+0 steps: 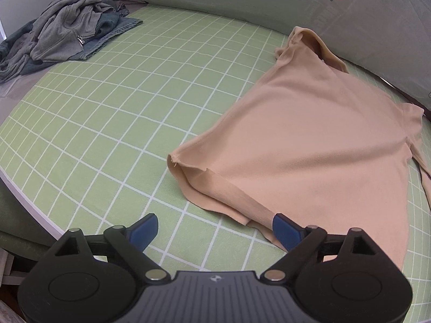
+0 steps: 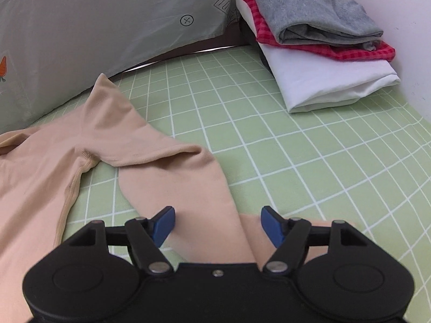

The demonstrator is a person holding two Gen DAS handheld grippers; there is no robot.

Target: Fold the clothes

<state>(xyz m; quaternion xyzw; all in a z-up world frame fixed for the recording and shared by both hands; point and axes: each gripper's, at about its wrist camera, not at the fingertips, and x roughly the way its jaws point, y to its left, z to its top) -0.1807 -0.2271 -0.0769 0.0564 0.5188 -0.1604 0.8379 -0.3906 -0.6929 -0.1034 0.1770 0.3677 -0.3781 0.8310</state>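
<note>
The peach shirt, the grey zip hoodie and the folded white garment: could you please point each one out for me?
peach shirt (image 1: 309,134): left wrist view, middle of its body.
grey zip hoodie (image 1: 64,27): left wrist view, front panel beside the zip.
folded white garment (image 2: 323,80): right wrist view, top face below the red checked piece.

I held my left gripper (image 1: 215,232) low, jaws spread wide, one blue pad (image 1: 144,231) at 8 o'clock and the other at 4. My right gripper (image 2: 217,226) sat likewise, jaws wide apart, gripping nothing.

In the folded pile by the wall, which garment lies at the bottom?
The white garment lies lowest, directly on the green sheet; the red checked one and grey one lie above it.
</note>
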